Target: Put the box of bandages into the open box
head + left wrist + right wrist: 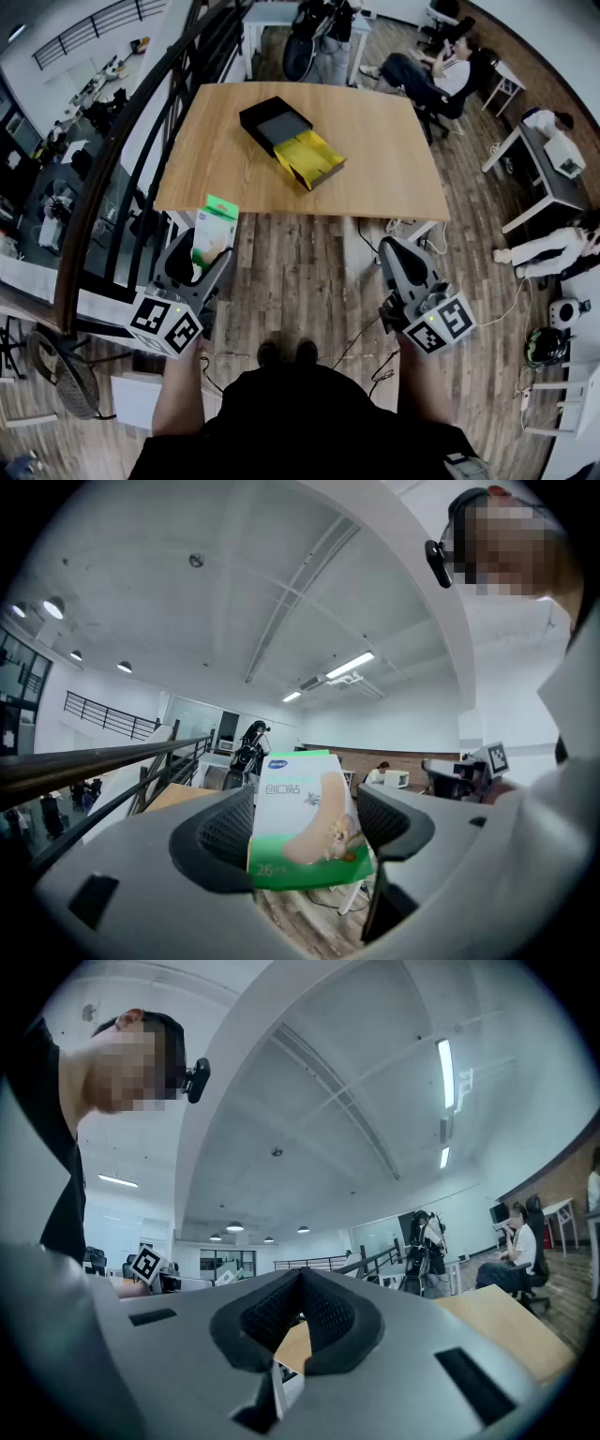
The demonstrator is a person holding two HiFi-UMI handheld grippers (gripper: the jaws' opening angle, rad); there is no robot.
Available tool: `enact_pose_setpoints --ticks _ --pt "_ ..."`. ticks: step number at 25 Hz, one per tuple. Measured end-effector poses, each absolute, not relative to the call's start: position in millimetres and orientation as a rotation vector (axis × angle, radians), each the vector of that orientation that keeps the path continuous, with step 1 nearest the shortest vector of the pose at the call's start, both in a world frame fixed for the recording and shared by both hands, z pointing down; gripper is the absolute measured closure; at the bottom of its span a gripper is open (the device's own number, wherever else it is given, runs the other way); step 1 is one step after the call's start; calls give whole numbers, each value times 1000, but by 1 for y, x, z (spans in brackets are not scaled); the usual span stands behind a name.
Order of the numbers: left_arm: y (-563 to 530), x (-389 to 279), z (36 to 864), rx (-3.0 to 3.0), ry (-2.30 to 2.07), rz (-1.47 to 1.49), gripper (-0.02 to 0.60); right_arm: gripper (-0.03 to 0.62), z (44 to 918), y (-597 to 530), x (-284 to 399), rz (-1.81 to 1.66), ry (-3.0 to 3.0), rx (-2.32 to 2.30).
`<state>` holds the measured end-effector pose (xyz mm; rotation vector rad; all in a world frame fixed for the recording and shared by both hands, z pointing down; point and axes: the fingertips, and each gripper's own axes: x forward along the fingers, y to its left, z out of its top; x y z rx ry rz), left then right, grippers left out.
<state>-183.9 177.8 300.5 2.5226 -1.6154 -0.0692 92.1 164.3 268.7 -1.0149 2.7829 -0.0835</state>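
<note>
My left gripper (305,825) clamps the box of bandages (217,223) in wide jaws, my right gripper (300,1290) is closed and empty, and the open box (323,174) well ahead is not yet filled.

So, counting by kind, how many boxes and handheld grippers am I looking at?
Boxes: 2 (box of bandages, open box)
Grippers: 2 (left gripper, right gripper)
Total: 4

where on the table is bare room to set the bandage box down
The table is bare right of the open box, along the near edge and at the left front corner. Only the box's spot, left of centre, is taken.
</note>
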Motion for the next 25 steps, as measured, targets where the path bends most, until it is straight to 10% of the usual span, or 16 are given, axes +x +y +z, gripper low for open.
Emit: enact_pose_setpoints --ticks 25 --pt "173 -158 278 2564 -1660 -62 233 556 261 166 114 -40 2801 -918"
